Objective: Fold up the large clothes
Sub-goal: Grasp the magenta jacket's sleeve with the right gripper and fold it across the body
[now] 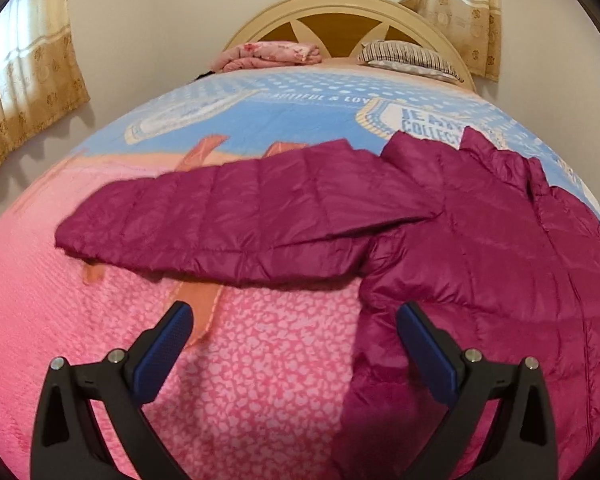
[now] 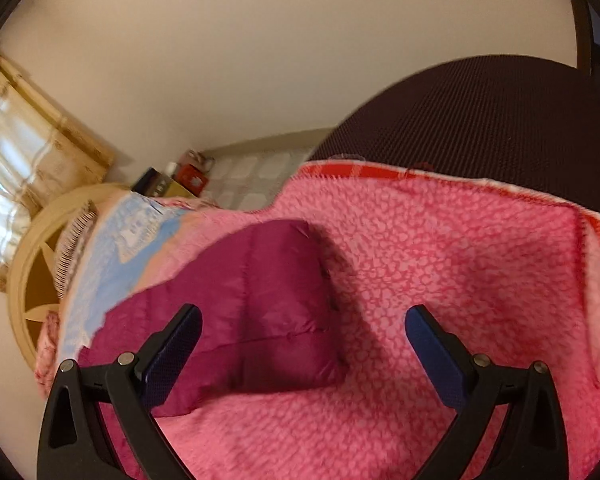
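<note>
The jacket's sleeve [image 1: 228, 220] stretches crosswise just ahead of the left gripper [image 1: 292, 328] — spread, empty, nearer — as is the right gripper [image 2: 302, 332].

Left tool [image 1: 294, 320] and right tool [image 2: 304, 322] alike — black arms, blue textured pads, silver screws.

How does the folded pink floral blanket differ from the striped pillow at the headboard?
The folded pink floral blanket lies to the left before the cream wooden headboard; the striped pillow lies to the right. The blanket is pink with flowers, the pillow has dark and pale stripes. The blanket is a folded stack, the pillow one flat piece. Both rest on the bed.
</note>
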Action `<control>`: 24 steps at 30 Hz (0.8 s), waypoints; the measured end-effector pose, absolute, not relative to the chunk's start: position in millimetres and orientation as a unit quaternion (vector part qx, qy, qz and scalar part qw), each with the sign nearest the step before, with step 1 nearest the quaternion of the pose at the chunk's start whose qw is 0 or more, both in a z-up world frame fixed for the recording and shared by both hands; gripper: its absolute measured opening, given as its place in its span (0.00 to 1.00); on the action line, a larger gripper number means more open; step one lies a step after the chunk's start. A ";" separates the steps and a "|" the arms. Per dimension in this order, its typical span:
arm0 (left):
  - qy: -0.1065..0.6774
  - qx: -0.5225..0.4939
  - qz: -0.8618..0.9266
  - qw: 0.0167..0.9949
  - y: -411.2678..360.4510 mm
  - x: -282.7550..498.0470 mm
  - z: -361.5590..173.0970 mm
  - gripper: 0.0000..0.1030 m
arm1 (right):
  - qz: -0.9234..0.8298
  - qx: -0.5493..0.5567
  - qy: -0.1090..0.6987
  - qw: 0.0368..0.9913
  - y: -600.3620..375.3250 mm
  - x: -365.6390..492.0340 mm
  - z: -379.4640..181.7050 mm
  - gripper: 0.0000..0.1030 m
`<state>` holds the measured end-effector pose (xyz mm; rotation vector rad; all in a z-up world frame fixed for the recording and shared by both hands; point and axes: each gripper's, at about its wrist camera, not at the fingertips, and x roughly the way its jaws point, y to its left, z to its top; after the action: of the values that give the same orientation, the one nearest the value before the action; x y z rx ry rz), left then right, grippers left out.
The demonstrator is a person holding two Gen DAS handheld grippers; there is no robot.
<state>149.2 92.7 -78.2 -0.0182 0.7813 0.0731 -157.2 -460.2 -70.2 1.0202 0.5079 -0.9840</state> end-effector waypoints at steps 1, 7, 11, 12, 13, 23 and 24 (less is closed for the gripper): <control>0.386 -0.015 0.033 0.922 94.2 150.0 -80.6 1.00 | -0.447 0.462 0.237 0.728 -461.7 -150.6 -72.4 0.98; 0.415 -0.057 0.012 0.908 100.4 154.0 -91.2 1.00 | -0.457 0.392 0.290 0.744 -456.0 -127.2 -79.1 0.53; 0.413 -0.068 0.008 0.908 101.3 152.0 -91.7 1.00 | -0.457 0.349 0.293 0.764 -454.4 -117.9 -67.3 0.17; 0.413 -0.066 0.008 0.908 100.3 152.3 -92.1 1.00 | -0.459 0.331 0.293 0.771 -453.0 -113.8 -59.5 0.14; 0.415 -0.064 0.008 0.908 99.6 152.7 -92.4 1.00 | -0.458 0.321 0.289 0.777 -452.1 -112.2 -53.6 0.12; 0.412 -0.069 0.007 0.909 102.3 151.9 -91.6 1.00 | -0.331 0.234 0.234 0.884 -373.7 -25.7 70.7 0.09; 0.411 -0.070 0.007 0.909 101.8 151.9 -91.7 1.00 | -0.306 0.223 0.231 0.896 -357.5 -10.8 81.2 0.09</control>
<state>151.9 101.8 -91.7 -0.1450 0.8485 0.0137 -10.8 -357.5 81.2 0.4610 0.4785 -0.6337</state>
